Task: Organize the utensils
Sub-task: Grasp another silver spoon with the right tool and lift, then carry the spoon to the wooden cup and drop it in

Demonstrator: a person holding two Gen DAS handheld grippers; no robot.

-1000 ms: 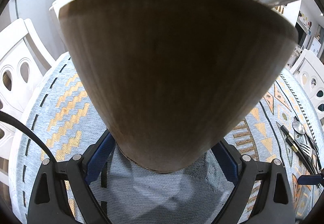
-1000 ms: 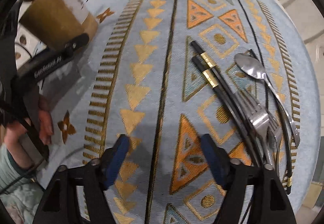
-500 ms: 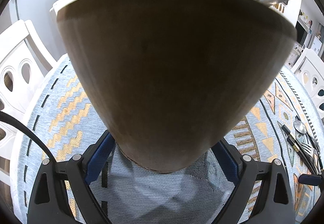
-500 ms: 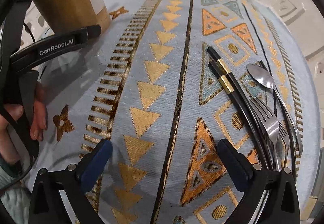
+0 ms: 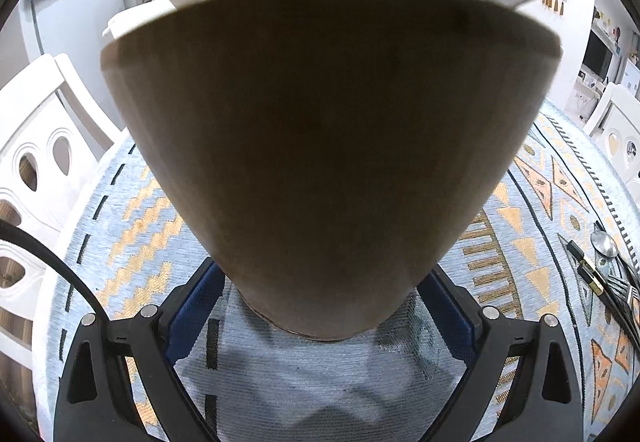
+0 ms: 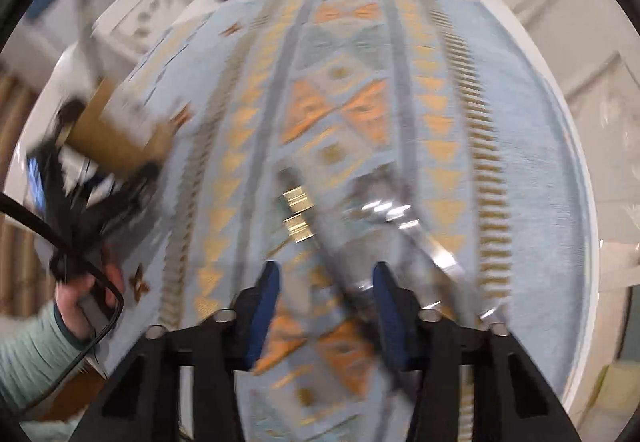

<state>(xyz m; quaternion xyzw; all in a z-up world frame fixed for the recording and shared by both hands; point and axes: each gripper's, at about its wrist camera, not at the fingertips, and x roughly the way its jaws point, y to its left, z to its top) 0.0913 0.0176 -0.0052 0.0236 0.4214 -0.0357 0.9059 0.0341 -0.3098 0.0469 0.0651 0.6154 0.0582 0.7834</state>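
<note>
1. While the left gripper [image 5: 320, 302] opened, its jaws straddled the brown cup [image 5: 328, 146] near the table's left edge [image 6: 52, 82].
2. Right gripper [image 6: 326, 298] jaws closed partway over blurred utensils [image 6: 384, 226]; grip unclear.

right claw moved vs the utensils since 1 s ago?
Yes. The right claw has shifted right across the tablecloth: the chopsticks, earlier right of it, now run between its closing fingers.

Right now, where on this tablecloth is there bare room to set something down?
Free: the wide middle band of the tablecloth, between the brown paper cup and the chopsticks. Also the strip beyond the spoon, toward the far edge. Crowded: the utensil cluster and around the cup in the left gripper.
</note>
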